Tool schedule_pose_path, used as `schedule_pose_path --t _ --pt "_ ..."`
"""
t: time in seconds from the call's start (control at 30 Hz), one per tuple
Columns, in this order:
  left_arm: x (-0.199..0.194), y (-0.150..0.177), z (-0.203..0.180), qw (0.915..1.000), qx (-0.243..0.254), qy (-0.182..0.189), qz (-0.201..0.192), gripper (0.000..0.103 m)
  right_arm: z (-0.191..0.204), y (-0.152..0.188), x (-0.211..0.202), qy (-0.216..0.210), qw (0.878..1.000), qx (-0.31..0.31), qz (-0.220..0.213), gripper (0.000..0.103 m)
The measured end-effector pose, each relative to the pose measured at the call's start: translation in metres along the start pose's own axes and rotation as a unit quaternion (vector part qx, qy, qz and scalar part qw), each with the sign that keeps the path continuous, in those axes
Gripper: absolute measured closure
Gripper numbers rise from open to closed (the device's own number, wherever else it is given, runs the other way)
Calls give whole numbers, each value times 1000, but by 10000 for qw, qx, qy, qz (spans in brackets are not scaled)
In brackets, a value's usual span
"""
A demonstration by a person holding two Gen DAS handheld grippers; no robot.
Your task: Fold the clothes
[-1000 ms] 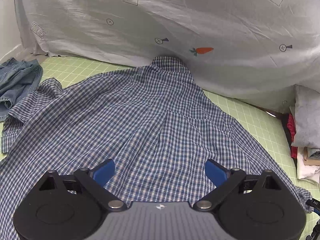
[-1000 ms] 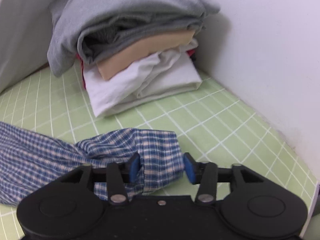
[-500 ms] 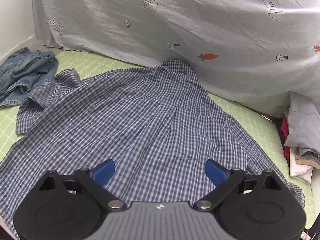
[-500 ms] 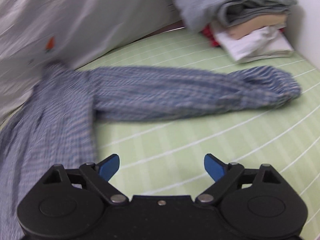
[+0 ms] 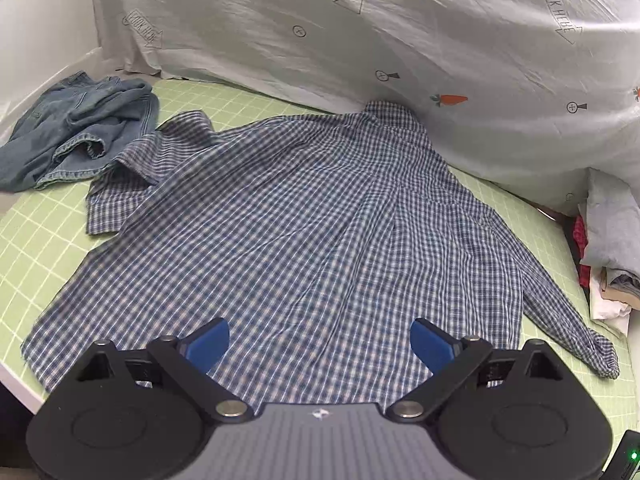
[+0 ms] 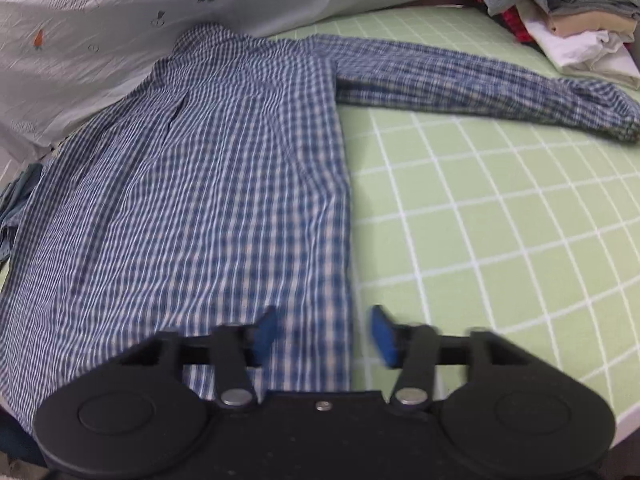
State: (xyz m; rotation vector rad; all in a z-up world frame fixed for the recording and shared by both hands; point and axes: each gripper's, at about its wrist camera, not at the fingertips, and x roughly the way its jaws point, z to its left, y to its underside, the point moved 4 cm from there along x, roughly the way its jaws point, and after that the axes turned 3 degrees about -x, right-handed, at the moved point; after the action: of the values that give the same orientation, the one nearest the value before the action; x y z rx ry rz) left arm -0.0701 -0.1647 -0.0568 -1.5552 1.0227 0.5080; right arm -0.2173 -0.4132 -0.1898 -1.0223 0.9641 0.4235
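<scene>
Lying flat: a blue checked shirt (image 5: 288,232), back side up, spread over the green gridded worktop (image 6: 500,208), its collar against the hanging white sheet (image 5: 400,32) printed with carrots.
Right sleeve: stretched straight out across the mat, cuff ending near the stack of folded clothes (image 6: 568,20) in the corner.
Left sleeve: bunched and folded over itself, touching the crumpled denim garment (image 5: 76,136) at the far left edge.
Left tongs (image 5: 320,342): jaws spread wide above the shirt's lower hem, nothing between the blue pads, no cloth gripped.
Right tongs (image 6: 324,334): jaws have just been closing and now stand narrowed but still apart, straddling the shirt's right side edge near the hem; the view is blurred, so the pads seem not to press the cloth, though this is hard to confirm.
Worktop edge: white rim showing at the lower left of the left wrist view.
</scene>
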Motion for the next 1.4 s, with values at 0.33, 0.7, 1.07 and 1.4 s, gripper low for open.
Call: schedule_pose_path --t 0.33,0.7,1.07,1.4 --pt "-11 14 5 9996 -242 -23 -115 6 -24 7 -16 629 9974 -224 -259 102" --pt "-16 13 32 9979 -528 -337 -187 6 -41 8 -23 1077 9940 100 -138 45" --pt "-13 -39 119 9969 -293 -685 -250 6 56 -4 -9 1038 9933 -65 -495 0" --pt "24 -88 207 9975 -3 -707 -20 6 149 -4 38 976 9952 -2 -70 0"
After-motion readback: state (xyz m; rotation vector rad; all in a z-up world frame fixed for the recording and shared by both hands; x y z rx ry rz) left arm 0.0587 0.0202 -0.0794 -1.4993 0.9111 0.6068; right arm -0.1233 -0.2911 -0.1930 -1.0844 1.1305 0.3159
